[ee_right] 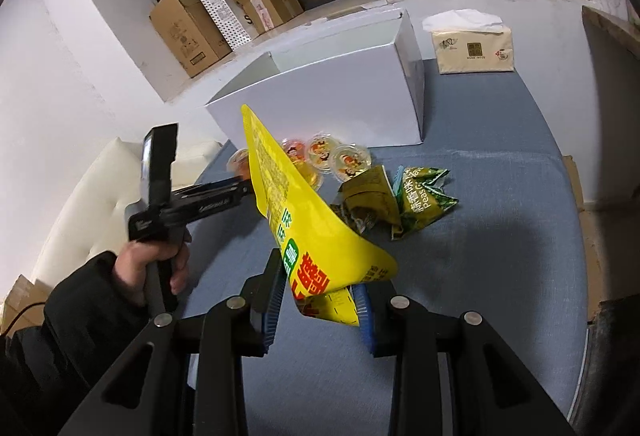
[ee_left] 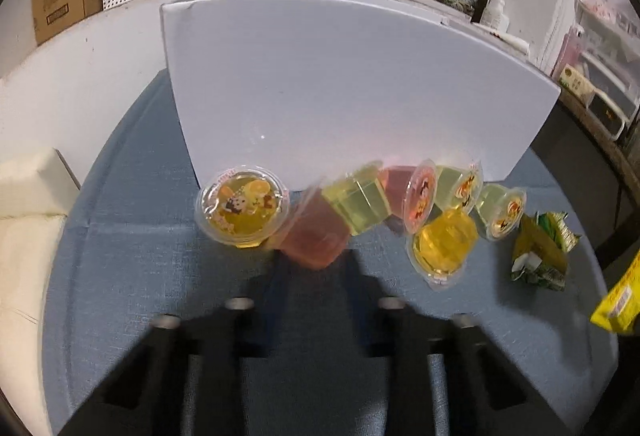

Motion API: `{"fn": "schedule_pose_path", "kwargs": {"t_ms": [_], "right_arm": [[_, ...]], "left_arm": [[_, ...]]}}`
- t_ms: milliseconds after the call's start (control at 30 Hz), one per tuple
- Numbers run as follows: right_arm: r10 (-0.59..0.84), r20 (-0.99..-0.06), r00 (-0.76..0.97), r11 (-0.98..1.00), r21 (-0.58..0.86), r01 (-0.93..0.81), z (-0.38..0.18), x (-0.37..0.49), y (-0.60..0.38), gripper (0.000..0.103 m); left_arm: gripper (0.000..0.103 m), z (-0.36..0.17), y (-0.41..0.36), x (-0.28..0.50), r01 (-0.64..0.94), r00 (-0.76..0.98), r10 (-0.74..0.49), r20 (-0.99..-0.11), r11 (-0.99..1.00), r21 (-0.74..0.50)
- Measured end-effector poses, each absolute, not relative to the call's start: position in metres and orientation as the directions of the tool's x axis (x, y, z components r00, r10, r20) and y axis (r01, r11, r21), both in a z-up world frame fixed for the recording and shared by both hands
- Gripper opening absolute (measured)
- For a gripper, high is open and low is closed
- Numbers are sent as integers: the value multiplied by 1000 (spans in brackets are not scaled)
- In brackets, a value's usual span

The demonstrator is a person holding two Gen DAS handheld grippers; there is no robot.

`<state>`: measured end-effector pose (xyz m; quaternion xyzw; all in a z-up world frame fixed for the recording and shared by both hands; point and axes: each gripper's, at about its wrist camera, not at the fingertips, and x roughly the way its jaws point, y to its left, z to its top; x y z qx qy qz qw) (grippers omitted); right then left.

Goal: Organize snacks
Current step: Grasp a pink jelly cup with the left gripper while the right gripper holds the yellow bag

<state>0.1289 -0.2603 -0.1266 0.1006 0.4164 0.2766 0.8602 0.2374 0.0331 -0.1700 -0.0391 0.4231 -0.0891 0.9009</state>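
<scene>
- Right tongs (ee_right: 320,292) clamped on the lower corner of the yellow snack bag (ee_right: 288,196); bag held up off the tabletop (ee_right: 500,236), tilted toward the white box (ee_left: 340,84).
- Left tongs (ee_left: 316,264) closed in on the pink jelly cup (ee_left: 312,236), one tip at each side of it; tips blurred. Cup lies on its side at the front of the box.
- A hand (ee_right: 148,264) in a dark sleeve grips the left tool's handle.
- White box stands open-topped at the far side of the blue-covered tabletop.
- Tissue pack (ee_right: 472,48) just right of the box.
- Green pea packets (ee_right: 424,200) crumpled, right of the cups.
- Other jelly cups (ee_left: 460,188) in a loose row along the box front, mostly tipped over; yellow one (ee_left: 240,204) touches the pink cup.
</scene>
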Motion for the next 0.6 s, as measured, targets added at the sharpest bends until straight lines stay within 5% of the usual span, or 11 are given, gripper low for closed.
{"fn": "schedule_pose_path", "kwargs": {"t_ms": [233, 300, 367, 433, 600], "right_arm": [[563, -658, 500, 824, 400, -401, -127, 125, -256, 35], [567, -657, 498, 822, 410, -395, -129, 125, -257, 35], [570, -654, 498, 820, 415, -395, -130, 124, -256, 35], [574, -652, 496, 817, 418, -396, -130, 123, -255, 35], [573, -652, 497, 818, 420, -392, -132, 123, -256, 35]], "left_arm": [[12, -163, 39, 228, 99, 645, -179, -743, 984, -151], [26, -161, 38, 227, 78, 647, -141, -750, 990, -118], [59, -159, 35, 228, 78, 659, -122, -742, 992, -94], [75, -158, 33, 230, 84, 667, -118, -735, 993, -83], [79, -164, 27, 252, 70, 650, -100, -754, 995, -72]]}}
